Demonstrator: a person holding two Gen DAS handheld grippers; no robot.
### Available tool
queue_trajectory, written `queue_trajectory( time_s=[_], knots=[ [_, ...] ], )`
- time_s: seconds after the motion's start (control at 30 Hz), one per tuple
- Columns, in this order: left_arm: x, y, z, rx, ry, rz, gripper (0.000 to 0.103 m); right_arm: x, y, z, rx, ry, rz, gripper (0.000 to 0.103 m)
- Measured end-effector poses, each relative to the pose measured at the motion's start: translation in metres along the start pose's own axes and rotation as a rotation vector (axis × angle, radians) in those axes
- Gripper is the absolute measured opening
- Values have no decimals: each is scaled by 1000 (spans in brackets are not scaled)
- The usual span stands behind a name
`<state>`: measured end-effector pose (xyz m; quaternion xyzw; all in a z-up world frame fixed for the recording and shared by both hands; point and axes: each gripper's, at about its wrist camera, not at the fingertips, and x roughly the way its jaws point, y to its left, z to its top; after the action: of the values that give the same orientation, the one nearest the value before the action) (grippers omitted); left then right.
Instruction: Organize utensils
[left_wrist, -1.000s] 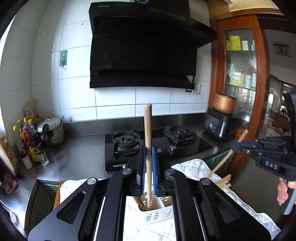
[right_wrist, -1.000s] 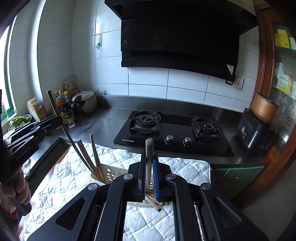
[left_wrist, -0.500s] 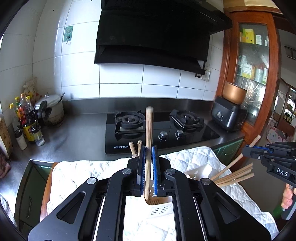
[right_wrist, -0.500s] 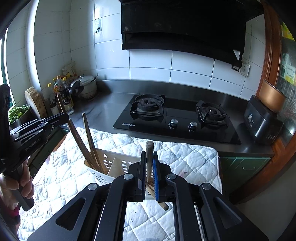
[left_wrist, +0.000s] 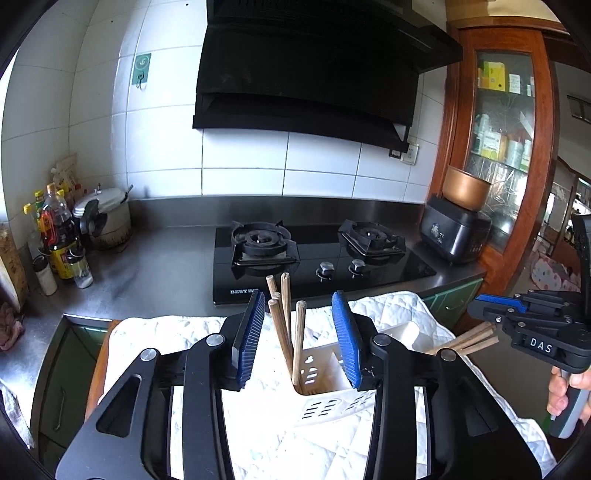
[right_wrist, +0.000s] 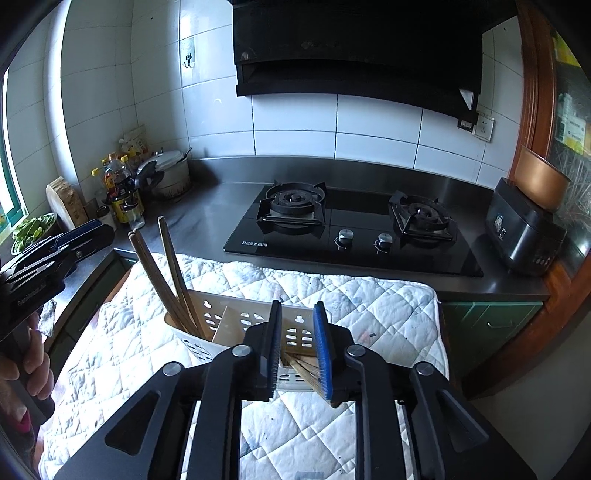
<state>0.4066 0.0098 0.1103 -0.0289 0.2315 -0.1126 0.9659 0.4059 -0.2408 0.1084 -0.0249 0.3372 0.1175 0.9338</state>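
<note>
Wooden chopsticks (left_wrist: 283, 325) stand upright in one compartment of the white slotted caddy (left_wrist: 325, 373), which sits on a quilted white cloth (right_wrist: 332, 291) over the tabletop. More chopsticks (right_wrist: 306, 365) lean out of the caddy's other end. The left tool (left_wrist: 299, 332) hangs wide open around the upright sticks, gripping nothing. The right tool (right_wrist: 295, 347) is parted too, empty. Behind sits a black gas hob (left_wrist: 314, 254).

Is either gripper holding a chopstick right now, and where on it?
No. Left gripper and right gripper are both open; the chopsticks stand free in the white holder.
</note>
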Motion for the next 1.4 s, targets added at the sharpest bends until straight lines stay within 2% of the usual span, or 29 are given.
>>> queue_trajectory(
  time_s=[0.13, 0.2, 0.37, 0.4, 0.47, 0.53, 0.7, 0.9, 1.07, 1.17, 1.27, 1.4],
  knots=[
    [-18, -1, 0, 9, -12, 8, 42, -17, -2, -4, 4, -23, -7, 28],
    [-31, -1, -4, 10, -24, 14, 48, -30, 0, -9, -6, -46, -17, 41],
    [-65, 1, -20, 6, -44, 30, 59, -59, 9, -29, -36, -78, -40, 47],
    [-71, 0, -24, 8, -43, 33, 62, -65, 11, -34, -43, -85, -45, 56],
    [-84, -2, -34, 10, -46, 50, 69, -76, 16, -44, -51, -104, -58, 66],
    [-97, -3, -44, 14, -47, 48, 72, -87, 22, -56, -60, -113, -65, 68],
    [-131, -7, -69, 33, -65, 79, 85, -110, 38, -86, -71, -137, -70, 88],
    [-165, -9, -99, 41, -69, 109, 94, -130, 57, -132, -80, -157, -86, 93],
    [-185, -13, -127, 63, -58, 160, 95, -140, 67, -168, -54, -145, -81, 95],
    [-194, -8, -141, 34, -48, 161, 95, -146, 69, -184, -32, -139, -69, 96],
    [-201, -2, -156, -6, -30, 165, 95, -153, 74, -199, -22, -151, -98, 96],
    [-211, -2, -179, -17, -5, 205, 95, -159, 82, -219, -8, -150, -93, 96]
  ],
)
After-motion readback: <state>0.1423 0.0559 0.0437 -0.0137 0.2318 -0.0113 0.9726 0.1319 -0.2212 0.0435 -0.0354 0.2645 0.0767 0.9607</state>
